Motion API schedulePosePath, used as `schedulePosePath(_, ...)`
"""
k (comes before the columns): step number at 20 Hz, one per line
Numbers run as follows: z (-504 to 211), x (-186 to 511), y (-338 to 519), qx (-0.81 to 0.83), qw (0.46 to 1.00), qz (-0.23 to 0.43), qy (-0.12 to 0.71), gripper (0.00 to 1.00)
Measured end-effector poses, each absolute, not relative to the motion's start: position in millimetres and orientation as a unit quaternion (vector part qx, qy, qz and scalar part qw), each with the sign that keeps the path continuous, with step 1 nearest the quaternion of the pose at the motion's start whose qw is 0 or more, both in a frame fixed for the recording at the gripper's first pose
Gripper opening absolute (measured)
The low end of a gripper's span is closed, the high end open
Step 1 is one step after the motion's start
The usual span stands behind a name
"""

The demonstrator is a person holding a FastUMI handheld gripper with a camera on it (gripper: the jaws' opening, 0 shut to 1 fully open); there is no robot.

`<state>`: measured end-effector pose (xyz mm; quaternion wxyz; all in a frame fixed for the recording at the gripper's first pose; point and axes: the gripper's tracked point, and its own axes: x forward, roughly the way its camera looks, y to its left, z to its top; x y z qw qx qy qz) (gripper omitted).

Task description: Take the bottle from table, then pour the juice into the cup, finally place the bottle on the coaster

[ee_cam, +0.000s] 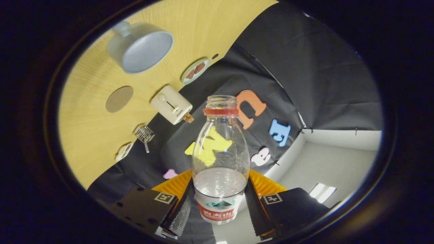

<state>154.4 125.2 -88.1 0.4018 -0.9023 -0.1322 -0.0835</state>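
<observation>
The bottle (219, 162) sits clamped between the two fingers of the tool (218, 206), both pressing its labelled lower part, one from each side. It is clear plastic, uncapped, with a red ring below the open mouth, and a little clear liquid lies in its lower part. The whole scene is tilted, so the wooden surface (91, 135) slants across at 10 o'clock from the bottle. On it, farthest off at about 11 o'clock, stands the white cup (142, 47), its open mouth facing the camera. The round brown coaster (119, 99) lies near it, between cup and tool. A white toaster (171, 104) stands just beside the bottle's neck at 10 o'clock, a small plate (195, 70) beyond it, and a small wire rack (144, 134) below.
</observation>
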Motion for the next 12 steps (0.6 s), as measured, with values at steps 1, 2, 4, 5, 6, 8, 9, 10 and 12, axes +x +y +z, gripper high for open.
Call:
schedulePosePath(1, -88.9, 155.1, 124.0, -0.902, 0.404, -0.084, -0.131, 0.79)
schedulePosePath(2, -90.2, 156.7, 123.3, -0.901, 0.405, -0.084, -0.13, 0.79)
schedulePosePath(4, -93.7, 157.0, 120.2, -0.899, 0.411, -0.084, -0.125, 0.79)
schedulePosePath(5, -96.1, 156.8, 116.6, -0.895, 0.42, -0.084, -0.121, 0.79)
schedulePosePath(6, -99.4, 156.4, 114.1, -0.891, 0.432, -0.082, -0.117, 0.79)
schedulePosePath(8, -106.0, 156.0, 108.7, -0.878, 0.46, -0.075, -0.108, 0.79)
schedulePosePath(9, -108.8, 156.3, 103.4, -0.872, 0.473, -0.074, -0.1, 0.79)
schedulePosePath(10, -110.8, 156.8, 96.8, -0.865, 0.488, -0.075, -0.092, 0.79)
schedulePosePath(12, -115.5, 158.9, 83.4, -0.841, 0.53, -0.077, -0.069, 0.8)
